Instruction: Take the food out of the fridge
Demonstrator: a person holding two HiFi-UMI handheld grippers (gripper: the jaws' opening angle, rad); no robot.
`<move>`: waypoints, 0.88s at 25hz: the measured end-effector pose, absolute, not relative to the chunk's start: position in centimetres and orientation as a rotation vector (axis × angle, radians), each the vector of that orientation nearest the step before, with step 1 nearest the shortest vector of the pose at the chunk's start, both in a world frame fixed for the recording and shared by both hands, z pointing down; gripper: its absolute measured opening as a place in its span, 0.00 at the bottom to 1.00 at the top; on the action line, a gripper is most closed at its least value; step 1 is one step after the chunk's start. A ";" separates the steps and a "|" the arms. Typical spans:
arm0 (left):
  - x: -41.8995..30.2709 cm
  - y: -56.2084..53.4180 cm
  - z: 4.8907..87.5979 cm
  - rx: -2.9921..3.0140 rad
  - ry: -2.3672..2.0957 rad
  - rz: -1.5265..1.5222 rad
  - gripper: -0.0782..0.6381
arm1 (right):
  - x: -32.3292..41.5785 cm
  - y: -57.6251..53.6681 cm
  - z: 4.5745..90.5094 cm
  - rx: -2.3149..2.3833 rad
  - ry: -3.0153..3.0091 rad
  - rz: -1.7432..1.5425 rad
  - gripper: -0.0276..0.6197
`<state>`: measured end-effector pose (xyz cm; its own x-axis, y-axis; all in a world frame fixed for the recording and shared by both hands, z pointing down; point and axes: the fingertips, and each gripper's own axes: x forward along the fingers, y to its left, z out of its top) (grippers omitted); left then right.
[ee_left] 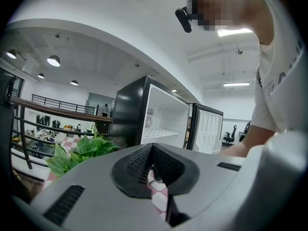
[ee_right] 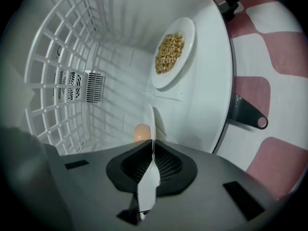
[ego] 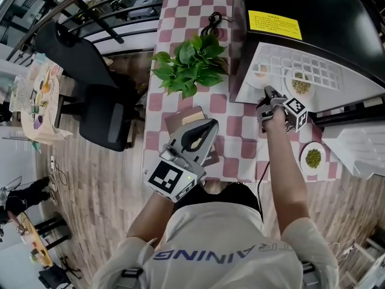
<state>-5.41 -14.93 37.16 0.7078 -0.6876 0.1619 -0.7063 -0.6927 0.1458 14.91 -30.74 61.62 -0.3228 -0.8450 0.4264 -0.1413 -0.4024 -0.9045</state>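
One plate of green food (ego: 313, 158) is already sitting out on the worktop (ego: 180, 23), near its front edge toward the right end. The right gripper (ee_right: 153, 146) is reaching into the open fridge (ego: 313, 5), its jaws clamping the rim of a small white plate (ee_right: 151, 121) that is carrying an egg-like piece (ee_right: 140, 132). A plate of grain (ee_right: 171, 52) is waiting deeper inside. The left gripper (ee_left: 153, 153) is idling, jaws together and empty. The yellow label (ego: 274, 24) on the fridge is too small to read, and the shirt (ego: 228, 254) is showing "AINING".

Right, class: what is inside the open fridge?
A plate of yellowish grains lies inside the fridge. The right gripper is shut on the rim of a second white plate; the round tan food on it is mostly hidden by that rim.
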 end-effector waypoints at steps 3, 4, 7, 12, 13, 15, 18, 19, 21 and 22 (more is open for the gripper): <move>-5.5 -14.8 37.1 2.720 -1.122 0.141 0.12 | 14.9 -30.3 61.2 -1.387 1.310 -1.754 0.09; -5.5 -14.7 37.1 2.721 -1.120 0.140 0.12 | 14.9 -30.1 61.0 -1.388 1.318 -1.747 0.09; -5.4 -14.5 37.2 2.725 -1.109 0.140 0.12 | 15.2 -28.7 60.8 -1.392 1.326 -1.734 0.09; -5.2 -14.1 37.1 2.734 -1.090 0.143 0.12 | 15.7 -25.2 61.2 -1.402 1.307 -1.742 0.09; -5.1 -14.0 37.1 2.737 -1.086 0.142 0.12 | 15.8 -24.6 61.4 -1.404 1.307 -1.743 0.09; -4.9 -13.8 37.0 2.742 -1.076 0.142 0.12 | 15.9 -23.7 61.7 -1.412 1.316 -1.742 0.09; -4.5 -13.5 37.1 2.750 -1.062 0.147 0.12 | 15.7 -22.8 62.0 -1.425 1.320 -1.752 0.09; -4.5 -13.4 37.1 2.752 -1.058 0.149 0.12 | 15.6 -22.6 62.2 -1.429 1.318 -1.757 0.09; -4.3 -13.2 37.1 2.755 -1.053 0.152 0.12 | 15.5 -22.3 62.4 -1.439 1.319 -1.763 0.09; -4.3 -13.1 37.1 2.755 -1.052 0.154 0.12 | 15.5 -22.3 62.5 -1.447 1.325 -1.763 0.09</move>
